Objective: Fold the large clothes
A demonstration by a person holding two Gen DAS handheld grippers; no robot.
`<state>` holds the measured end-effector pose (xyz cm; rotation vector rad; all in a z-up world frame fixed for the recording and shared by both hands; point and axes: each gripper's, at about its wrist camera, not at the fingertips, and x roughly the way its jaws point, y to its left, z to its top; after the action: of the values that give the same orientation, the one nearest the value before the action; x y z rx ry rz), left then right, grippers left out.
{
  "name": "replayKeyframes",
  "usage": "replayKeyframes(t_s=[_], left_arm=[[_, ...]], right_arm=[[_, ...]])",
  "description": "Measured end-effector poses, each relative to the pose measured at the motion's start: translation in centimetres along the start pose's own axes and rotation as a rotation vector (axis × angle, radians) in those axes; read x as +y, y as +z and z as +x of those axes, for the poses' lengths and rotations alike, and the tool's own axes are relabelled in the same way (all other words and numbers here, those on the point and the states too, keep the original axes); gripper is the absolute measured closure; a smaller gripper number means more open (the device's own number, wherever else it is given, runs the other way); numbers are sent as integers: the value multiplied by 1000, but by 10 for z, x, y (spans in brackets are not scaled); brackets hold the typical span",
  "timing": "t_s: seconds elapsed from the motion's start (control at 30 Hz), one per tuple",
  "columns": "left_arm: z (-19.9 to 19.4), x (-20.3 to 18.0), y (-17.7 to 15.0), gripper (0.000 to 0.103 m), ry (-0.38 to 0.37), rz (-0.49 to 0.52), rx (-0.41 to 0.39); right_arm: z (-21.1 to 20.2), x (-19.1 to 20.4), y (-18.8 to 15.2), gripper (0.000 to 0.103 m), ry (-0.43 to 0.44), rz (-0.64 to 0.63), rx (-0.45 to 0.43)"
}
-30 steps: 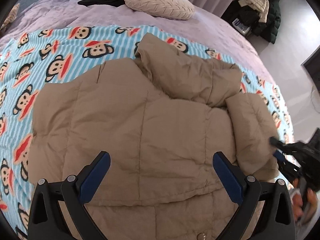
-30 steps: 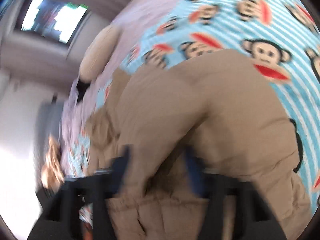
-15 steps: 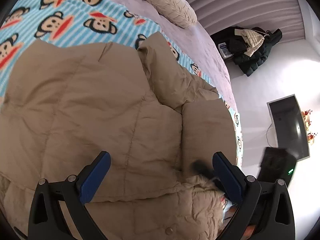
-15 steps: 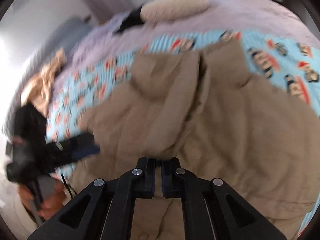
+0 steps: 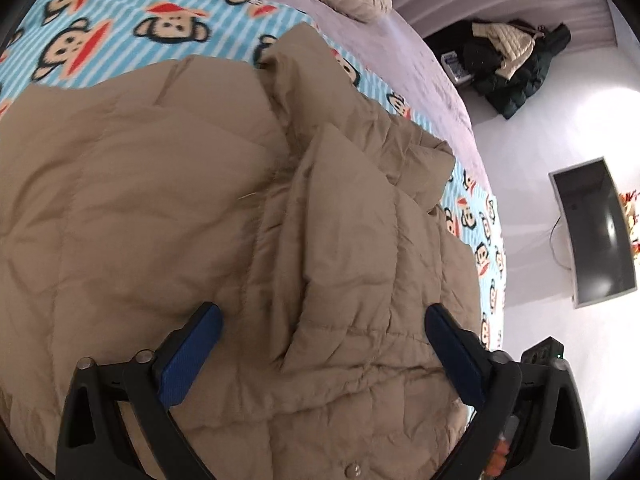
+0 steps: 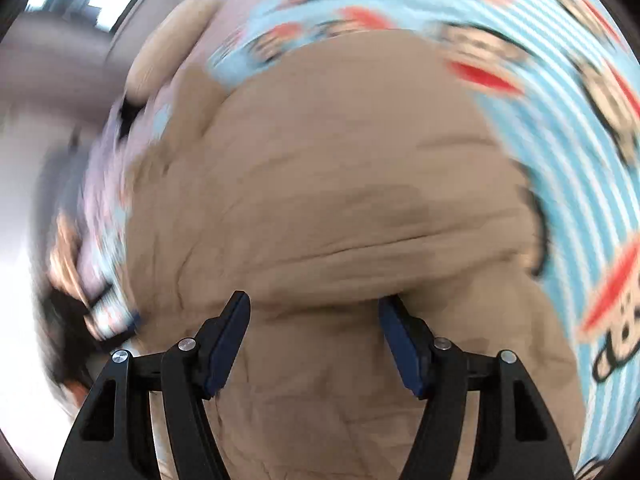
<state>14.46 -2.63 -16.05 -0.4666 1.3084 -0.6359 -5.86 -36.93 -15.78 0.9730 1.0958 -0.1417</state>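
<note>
Lying spread on bed (image 5: 408, 64) near its side edge, tan jacket (image 5: 168, 208); left claw (image 5: 320, 344) narrowing, right claw (image 6: 316, 332) just opened, both gaping over fabric, gripping nothing, poised for next fold

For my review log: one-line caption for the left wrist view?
Open left hand-held gripper above a tan quilted puffer jacket spread on a blue striped monkey-print blanket.

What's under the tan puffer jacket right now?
The tan puffer jacket lies on a blue-striped monkey-print blanket over a lilac bedspread. Whatever sits directly beneath the jacket's middle is covered.
</note>
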Motion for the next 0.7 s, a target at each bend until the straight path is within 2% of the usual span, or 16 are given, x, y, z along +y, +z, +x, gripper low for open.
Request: replayKeyframes(t_s=[0.03,0.07,0.1,0.2,0.27,0.37,0.43,0.5,0.63,0.7], left_arm=[[5,-4,2,41,5,12,16],[11,-10,4,67,8,25,38],[14,-15,5,87,12,39,48],[2,-29,2,88,-19,90,8],[-14,-34,-5,88,-7,131,-26],[-26,-20,-16,88,60,141,-33],[-22,3,-26,88,143,120,-2],[-17,17,-29,88,174,101,13],[-14,27,-29,88,171,69,8],[-18,24,-27,88,125,43,1]], right_arm=[[-3,-10,2,33,32,39,-12],[-6,-19,4,34,60,78,-29],[-8,-26,6,36,72,100,-44],[-6,-29,6,38,68,103,-63],[-6,-29,6,38,66,91,-64],[-1,-18,10,38,63,74,-63],[7,-8,16,38,62,72,-63],[13,-2,21,38,60,68,-61],[21,1,25,38,47,42,-45],[19,0,25,38,52,51,-49]])
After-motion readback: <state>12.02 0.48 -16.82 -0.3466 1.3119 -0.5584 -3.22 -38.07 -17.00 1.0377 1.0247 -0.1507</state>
